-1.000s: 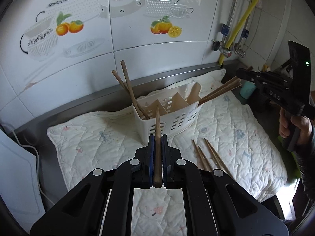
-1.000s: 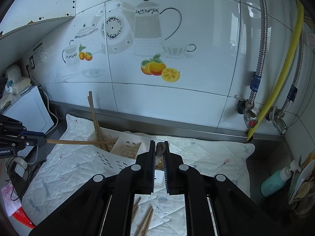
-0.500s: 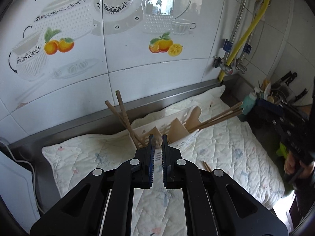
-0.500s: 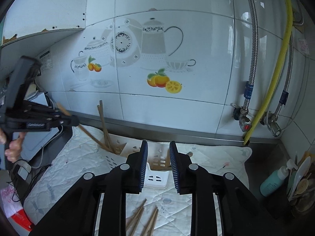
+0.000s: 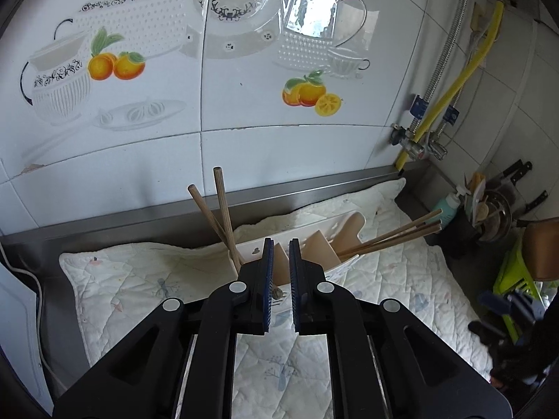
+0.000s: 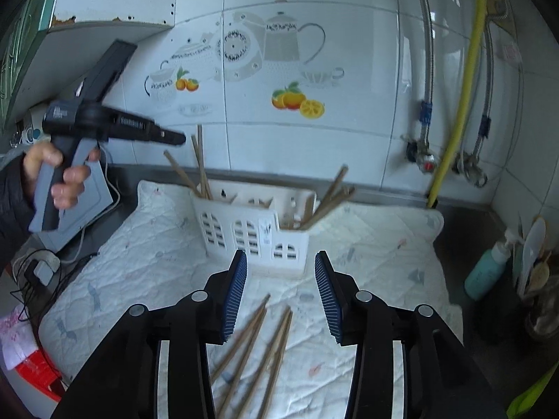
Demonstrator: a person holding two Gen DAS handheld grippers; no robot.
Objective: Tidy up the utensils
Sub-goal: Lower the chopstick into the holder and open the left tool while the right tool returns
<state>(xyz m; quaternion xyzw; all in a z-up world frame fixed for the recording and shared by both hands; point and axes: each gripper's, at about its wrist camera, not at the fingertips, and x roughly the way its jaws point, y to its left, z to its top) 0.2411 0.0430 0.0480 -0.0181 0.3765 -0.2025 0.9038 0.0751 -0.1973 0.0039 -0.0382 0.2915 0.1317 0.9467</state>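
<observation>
A white slotted utensil caddy (image 6: 251,230) stands on a quilted white mat (image 6: 146,255). Wooden chopsticks lean out of its left end (image 6: 201,164) and its right end (image 6: 332,195). In the left wrist view the caddy (image 5: 346,223) lies just beyond my left gripper (image 5: 279,258), which is slightly open above it with the end of a chopstick (image 5: 277,293) loose between the jaws. My right gripper (image 6: 279,293) is open and empty above several loose chopsticks (image 6: 258,345) lying on the mat. The left gripper (image 6: 174,138) also shows in the right wrist view.
A tiled wall with fruit and teapot pictures rises behind the counter. Hoses and valves (image 6: 450,111) hang at the right. A teal bottle (image 6: 489,269) and a holder of spoons (image 6: 534,262) stand at the far right. A white appliance with cables (image 6: 42,262) sits left.
My left gripper rose over the caddy and opened, letting go of its chopstick. My right gripper opened, dropped its chopstick into the caddy's right end and pulled back.
</observation>
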